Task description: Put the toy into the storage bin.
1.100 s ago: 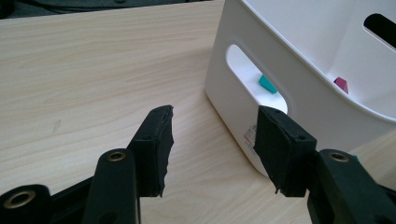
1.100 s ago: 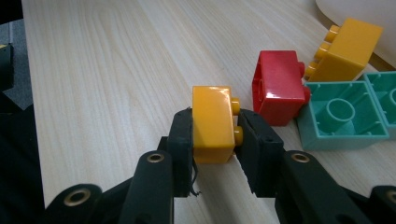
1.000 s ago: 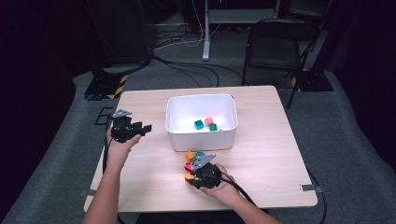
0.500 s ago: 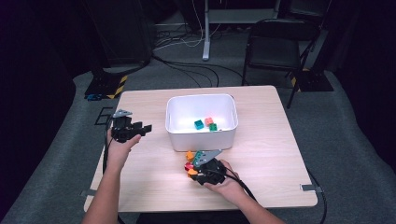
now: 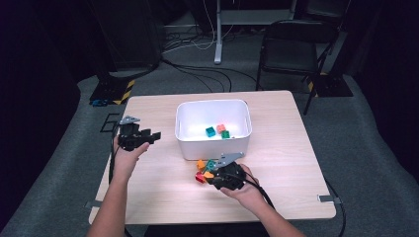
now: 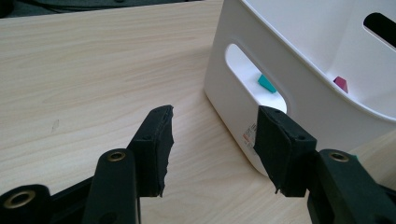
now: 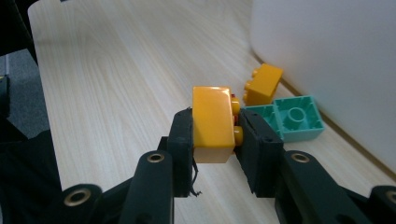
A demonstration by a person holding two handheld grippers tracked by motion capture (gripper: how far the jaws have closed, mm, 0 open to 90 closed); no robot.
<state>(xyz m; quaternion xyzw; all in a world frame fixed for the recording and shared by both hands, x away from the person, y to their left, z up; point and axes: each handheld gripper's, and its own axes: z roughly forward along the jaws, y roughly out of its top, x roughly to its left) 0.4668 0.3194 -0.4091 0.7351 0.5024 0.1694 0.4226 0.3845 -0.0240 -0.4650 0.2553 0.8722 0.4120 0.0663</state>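
Right gripper (image 7: 214, 135) pinching an orange brick (image 7: 213, 122) between both pads, the brick's studs pointing toward the right-hand jaw and its smooth underside lying against the left-hand one. Hanging just above the wooden table (image 7: 116, 70), slightly clear of the surface, close to the front wall of the white bin (image 7: 327, 56). In the high view, same gripper (image 5: 213, 177) sitting near the table's front edge, just below the bin (image 5: 188, 118), held in the person's right hand (image 5: 244, 190).

Lying on the table right beside the held brick: a second orange brick (image 7: 263, 83), tipped on its side next to the bin wall, and a teal brick (image 7: 289, 117) turned upside down, hollow side showing, touching the bin's foot or nearly so. A red brick (image 5: 199, 177) peeking out beside the gripper in the high view.

Resting inside the bin: a teal brick (image 5: 210, 131), a pink one (image 5: 221, 128) and a green one (image 5: 226, 134), grouped together on the floor of it.

Left gripper (image 6: 215, 140) standing spread wide with nothing between the pads, hovering over bare table at the bin's left end, facing its handle slot. In the high view, sitting left of the bin (image 5: 148, 136), well apart from the bricks.
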